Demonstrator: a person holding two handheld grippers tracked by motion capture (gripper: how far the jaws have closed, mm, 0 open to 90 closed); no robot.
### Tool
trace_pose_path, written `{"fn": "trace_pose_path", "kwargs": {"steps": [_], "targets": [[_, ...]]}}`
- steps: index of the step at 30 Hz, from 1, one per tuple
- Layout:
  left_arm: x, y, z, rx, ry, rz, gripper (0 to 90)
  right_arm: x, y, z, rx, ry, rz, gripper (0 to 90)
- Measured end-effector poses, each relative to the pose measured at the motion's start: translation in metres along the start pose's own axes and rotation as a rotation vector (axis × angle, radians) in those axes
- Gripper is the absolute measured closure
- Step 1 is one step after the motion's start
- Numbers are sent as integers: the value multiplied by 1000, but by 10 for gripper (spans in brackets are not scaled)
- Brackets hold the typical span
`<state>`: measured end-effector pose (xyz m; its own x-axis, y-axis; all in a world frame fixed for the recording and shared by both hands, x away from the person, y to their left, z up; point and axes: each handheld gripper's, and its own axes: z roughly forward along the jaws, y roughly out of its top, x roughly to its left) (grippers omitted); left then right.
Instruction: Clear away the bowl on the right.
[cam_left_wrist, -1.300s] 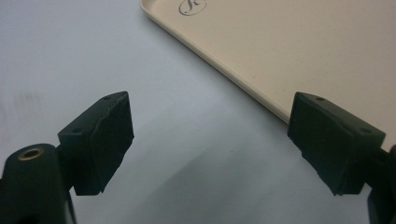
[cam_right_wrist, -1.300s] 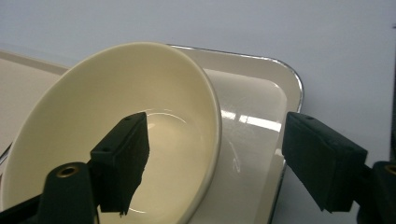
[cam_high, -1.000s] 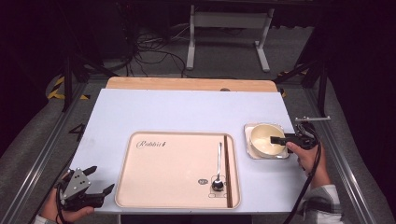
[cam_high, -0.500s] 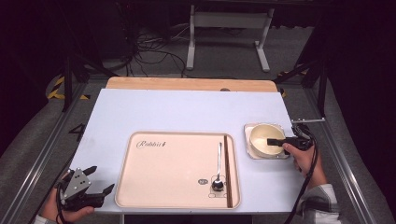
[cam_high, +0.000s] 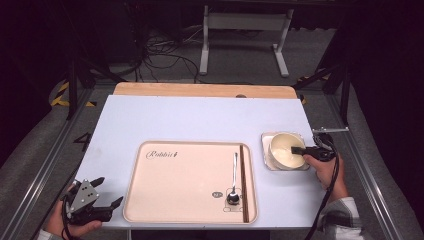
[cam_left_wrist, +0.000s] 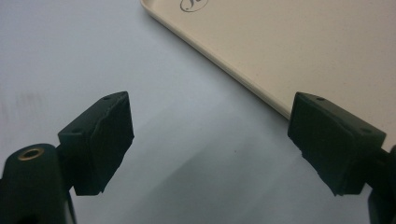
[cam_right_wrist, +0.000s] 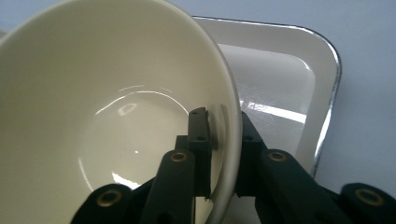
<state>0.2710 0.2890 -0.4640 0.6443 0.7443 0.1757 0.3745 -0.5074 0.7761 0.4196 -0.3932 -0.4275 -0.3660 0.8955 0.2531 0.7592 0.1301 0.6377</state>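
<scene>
Two tongs are ours: near left, the left tongs (cam_high: 102, 192) gape wide over bare surface (cam_high: 200, 120) beside a tray (cam_high: 165, 185). Farther right, the right tongs (cam_right_wrist: 218, 140), having just closed, pinch the bowl (cam_high: 286, 149) rim inside its white dish (cam_right_wrist: 299, 70).

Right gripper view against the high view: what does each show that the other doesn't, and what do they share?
Right gripper view alone: the right gripper has one finger inside and one outside the bowl's wall, the jaws having just been closing on it.

High view alone: the tray, with a spoon on it, and the left gripper open near the table's corner.

Shared: the cream bowl sitting in a white dish.
</scene>
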Motion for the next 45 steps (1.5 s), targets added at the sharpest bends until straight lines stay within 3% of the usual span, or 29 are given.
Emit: {"fn": "trace_pose_path", "kwargs": {"steps": [8, 13, 23, 43, 45], "targets": [[-2, 0, -3, 2, 9, 6, 150, 3, 1, -2, -26, -15, -23, 831], [-1, 1, -4, -2, 14, 7, 149, 3, 1, -5, -65, 8, -16, 834], [-2, 0, -6, -5, 17, 4, 146, 8, 1, -13, -99, -34, -71, 832], [-4, -5, -13, -21, 34, -17, 148, 14, 10, -41, -263, -53, -59, 829], [-4, -5, -13, -25, 35, -21, 148, 16, 10, -42, -278, -33, -54, 829]]}}
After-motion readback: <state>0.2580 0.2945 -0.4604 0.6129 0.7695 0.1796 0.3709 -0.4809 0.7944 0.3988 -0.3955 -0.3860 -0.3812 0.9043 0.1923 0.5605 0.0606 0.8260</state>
